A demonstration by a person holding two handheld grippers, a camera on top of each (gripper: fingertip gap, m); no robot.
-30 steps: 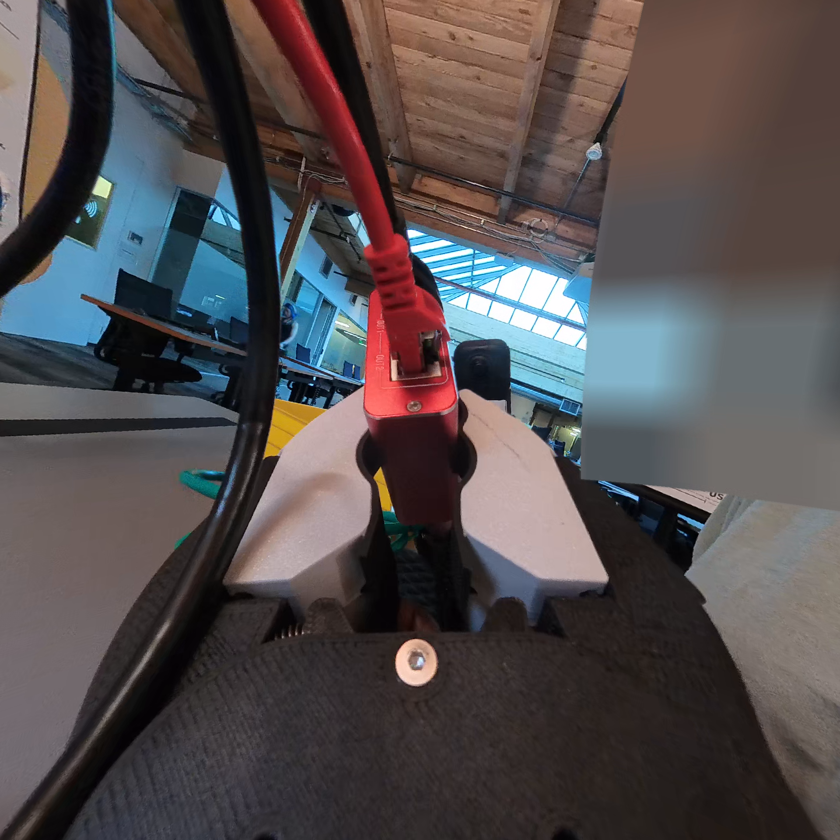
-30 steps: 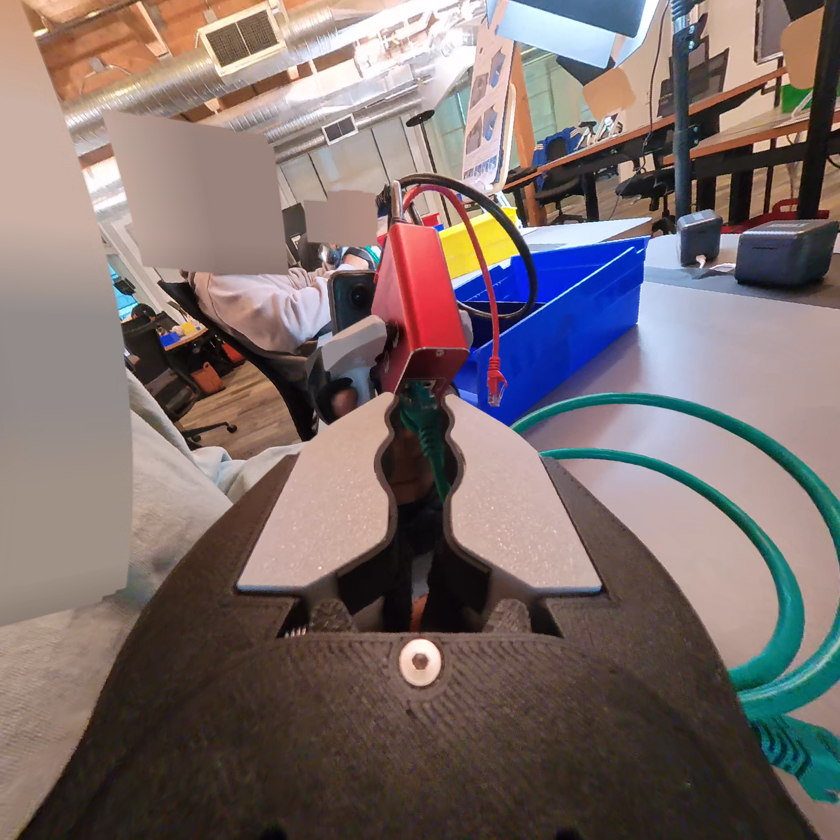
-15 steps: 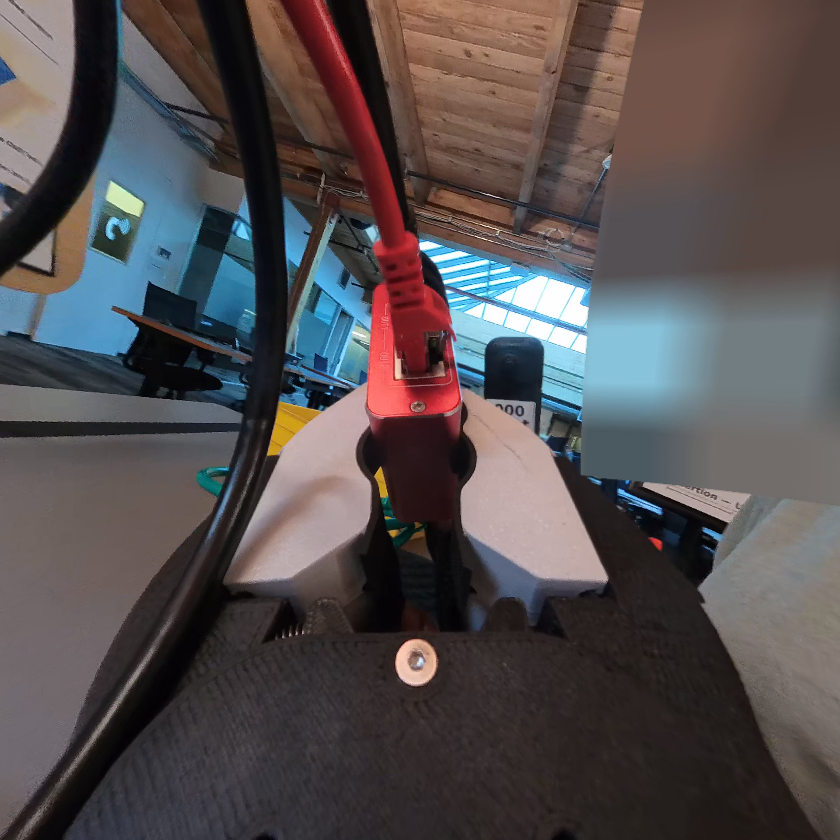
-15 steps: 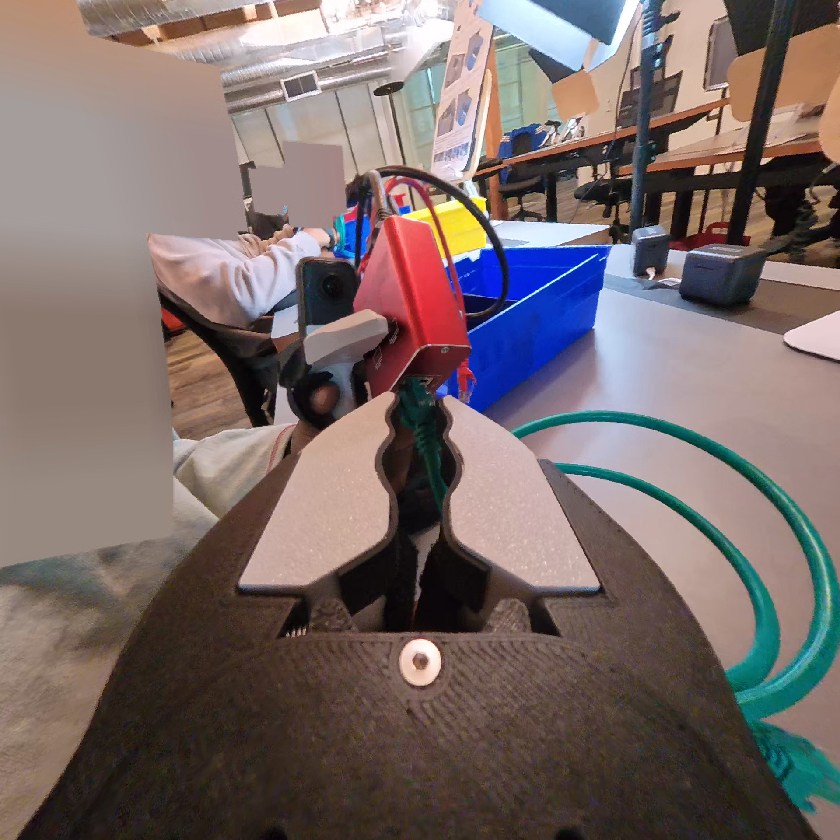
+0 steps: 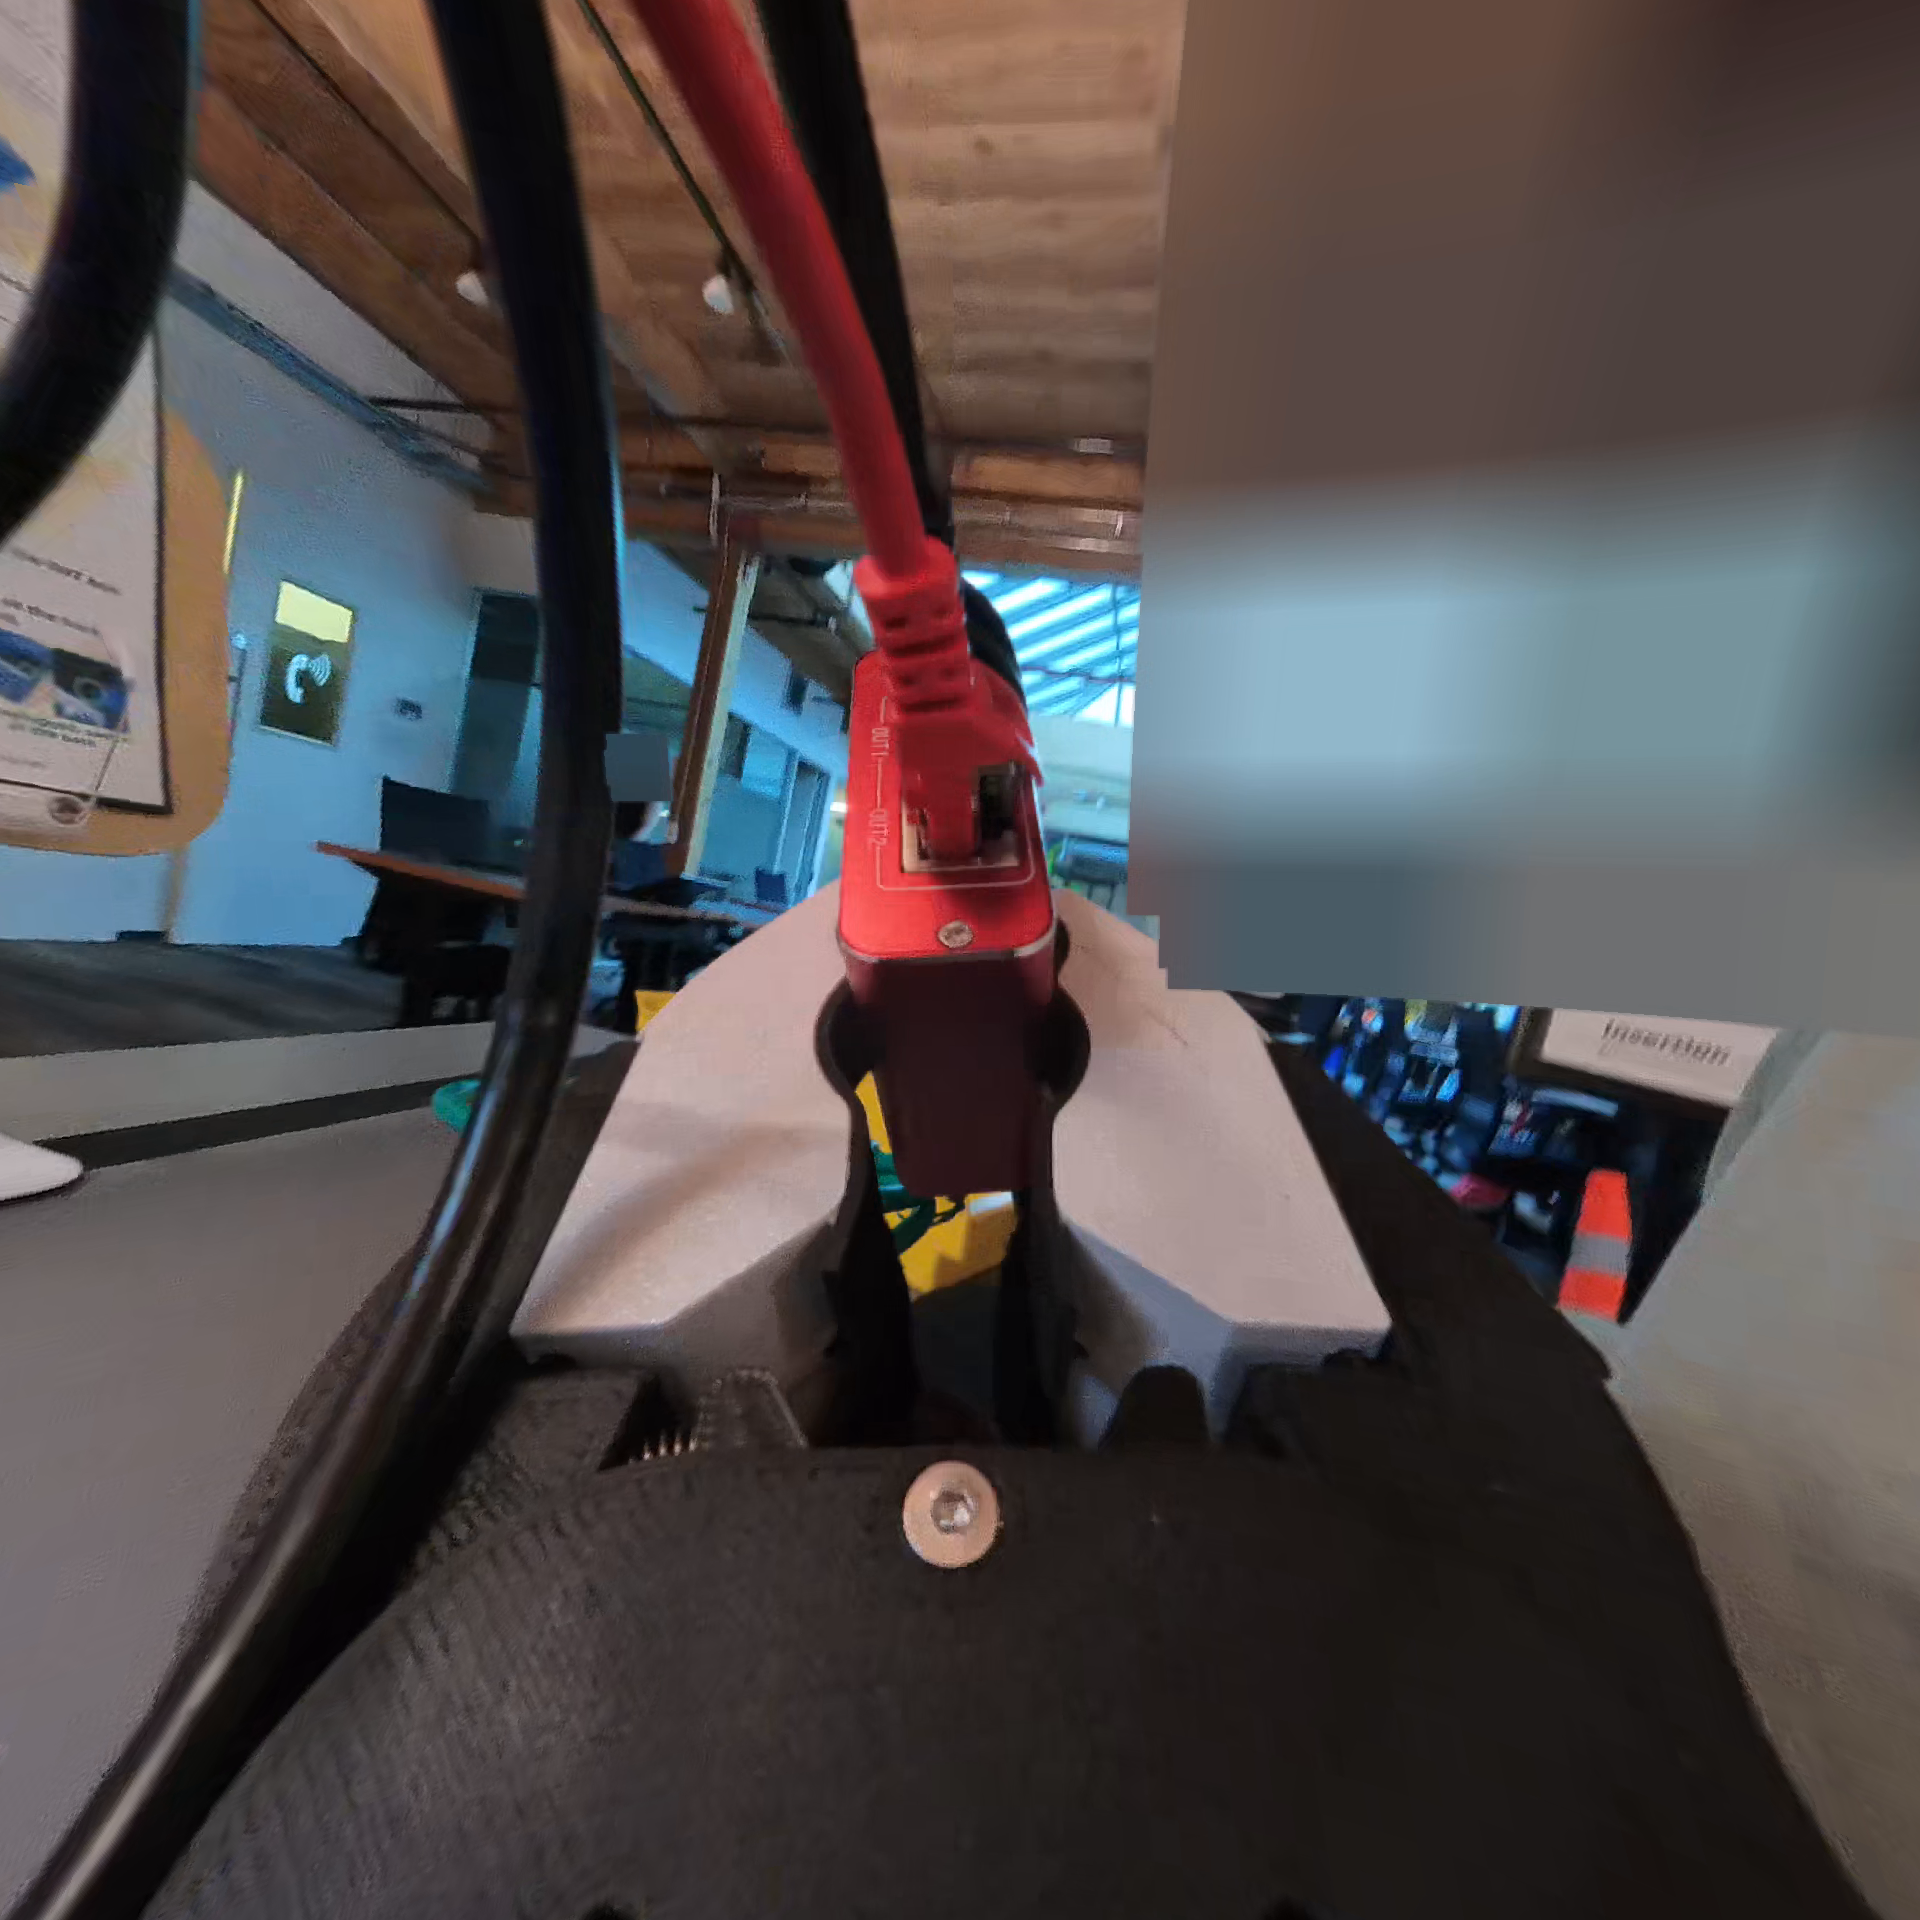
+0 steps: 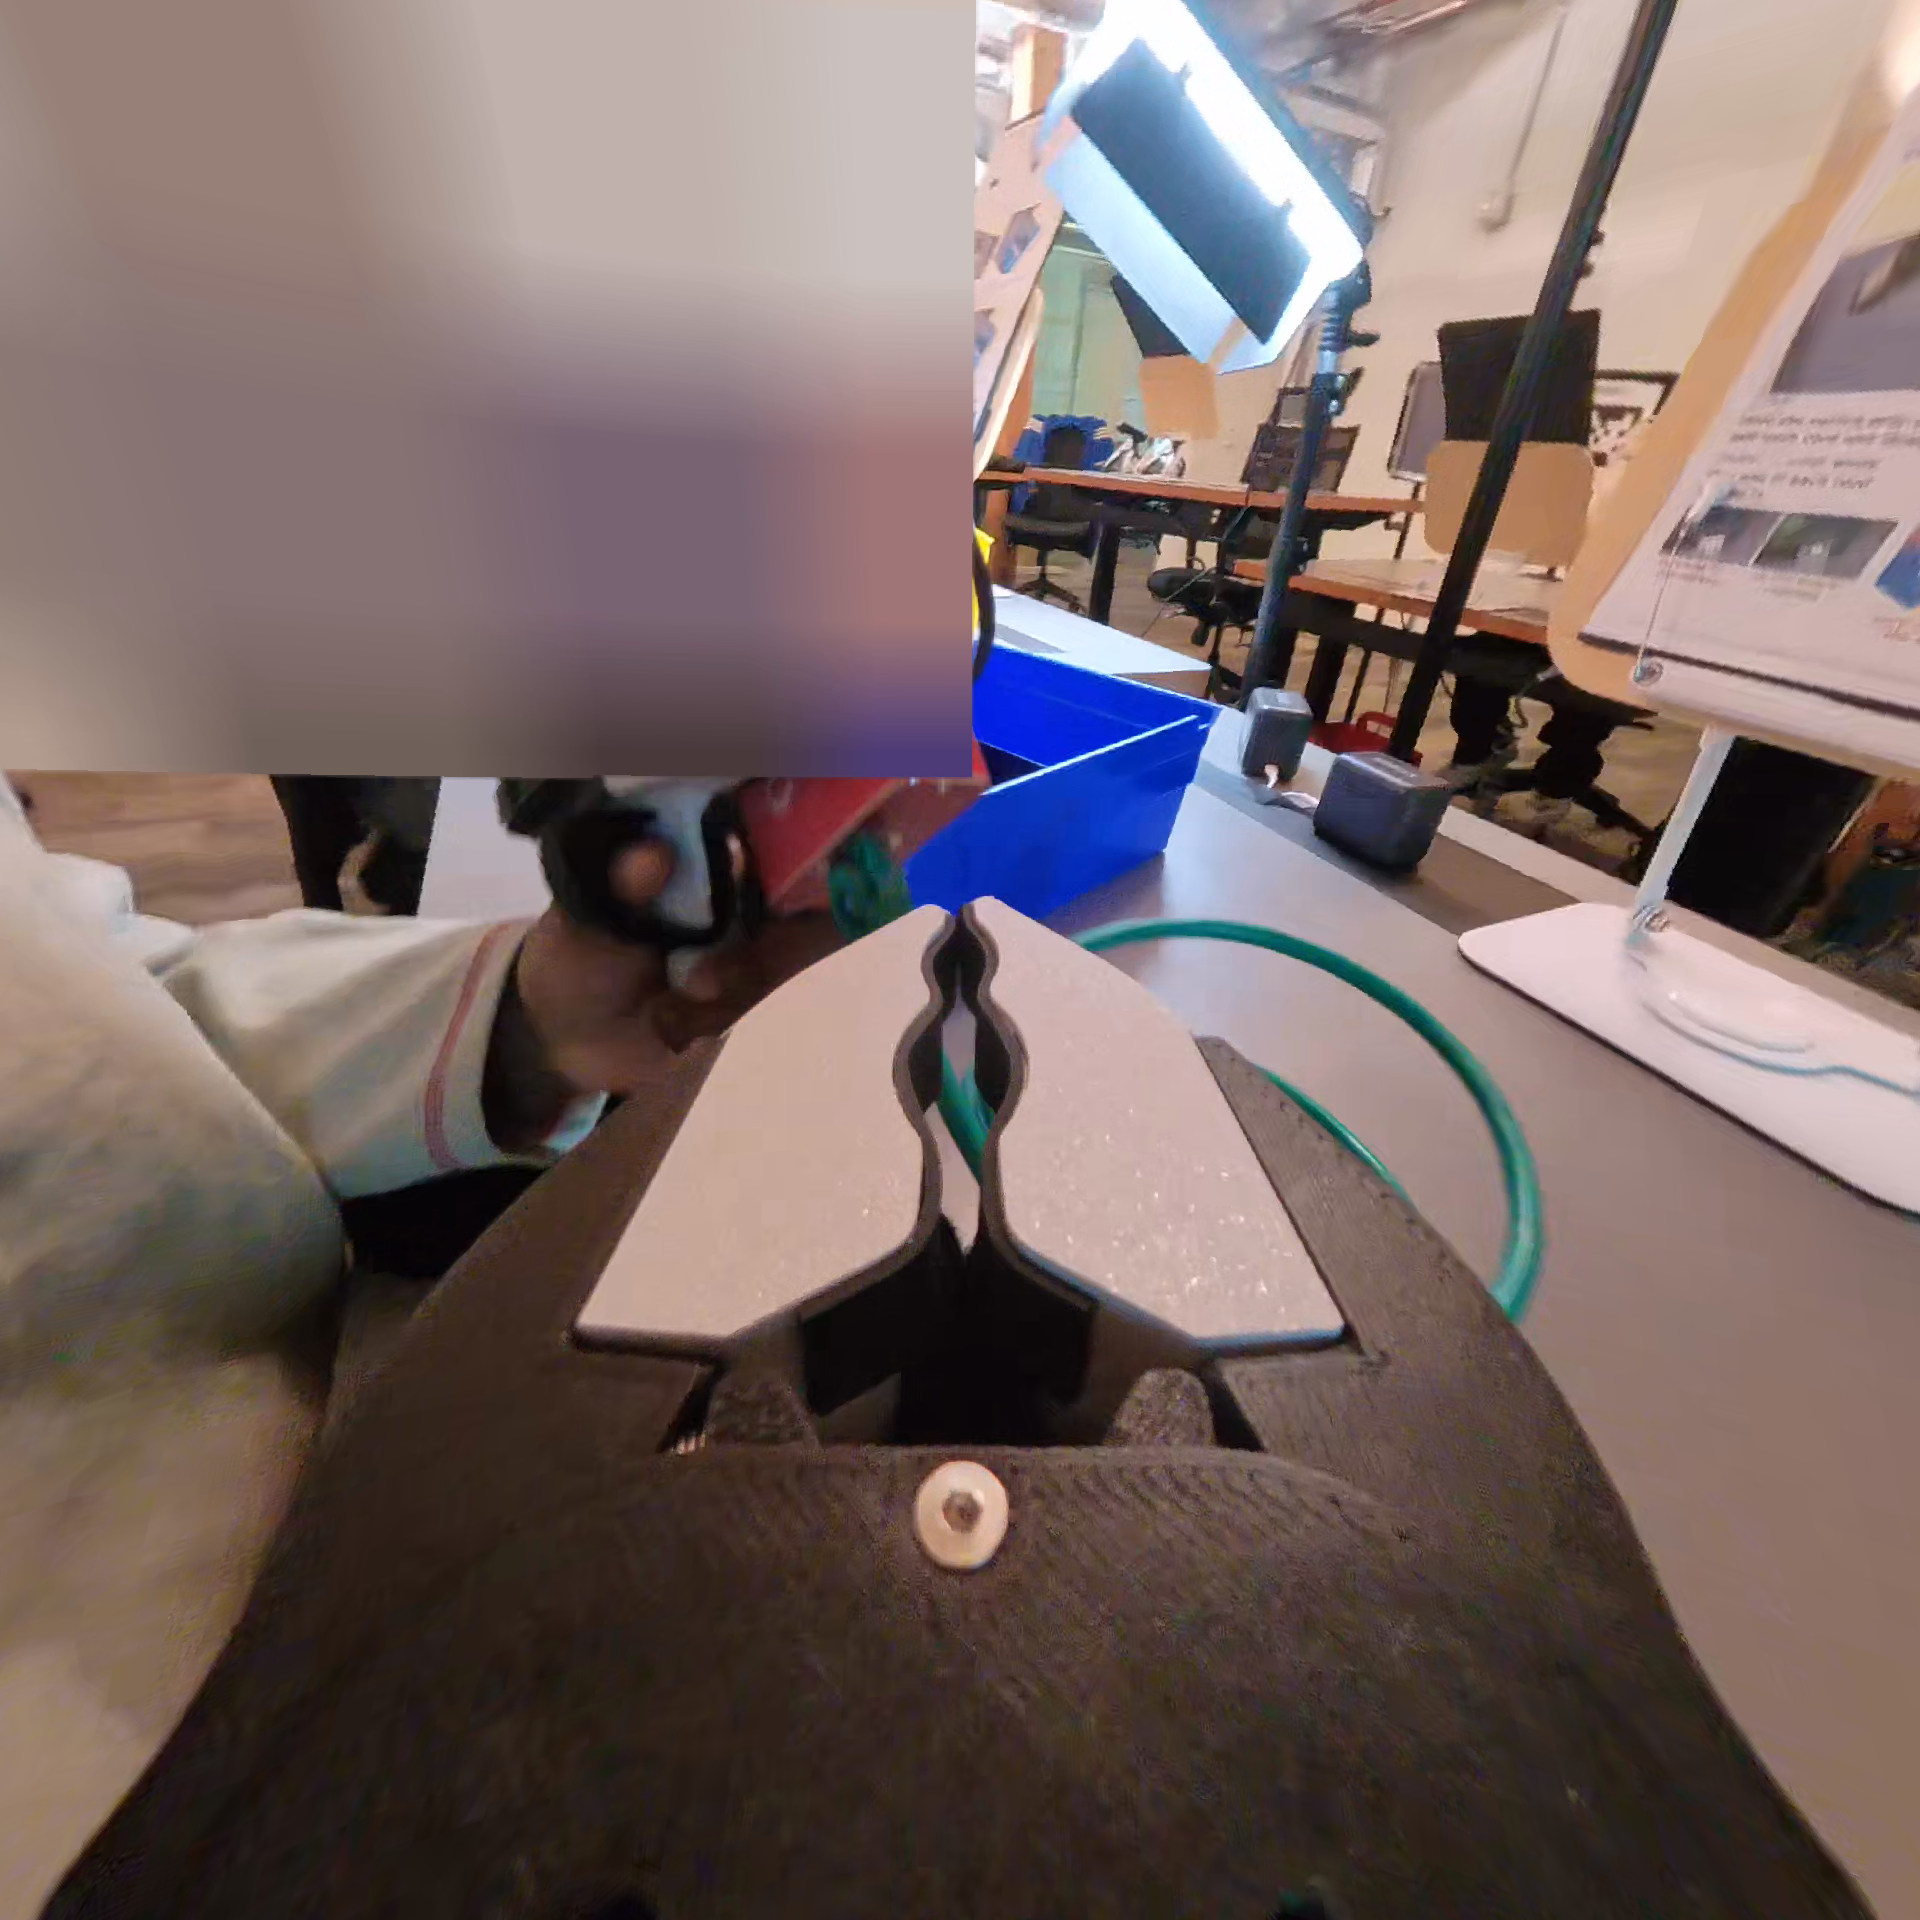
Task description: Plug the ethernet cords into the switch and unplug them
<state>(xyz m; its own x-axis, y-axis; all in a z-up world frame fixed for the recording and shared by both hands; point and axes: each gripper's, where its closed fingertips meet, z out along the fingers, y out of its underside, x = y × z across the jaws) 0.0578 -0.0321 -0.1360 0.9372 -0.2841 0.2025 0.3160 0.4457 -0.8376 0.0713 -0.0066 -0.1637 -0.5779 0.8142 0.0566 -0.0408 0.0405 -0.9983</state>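
The red switch (image 5: 951, 997) was clamped upright between the fingers of the left gripper (image 5: 951, 1039), a red cord (image 5: 831, 312) plugged in at its 12 o'clock end. The right gripper (image 6: 961, 920) was closed on nothing, with the green cord (image 6: 1455, 1039) looped on the table (image 6: 1558, 1507) toward 2 o'clock.

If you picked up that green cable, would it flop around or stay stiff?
Probably floppy: the green ethernet cable lies in loose curved loops on the grey table. It likely springs a little too, since the loops stay rounded, not kinked. It looks thin, so probably light.
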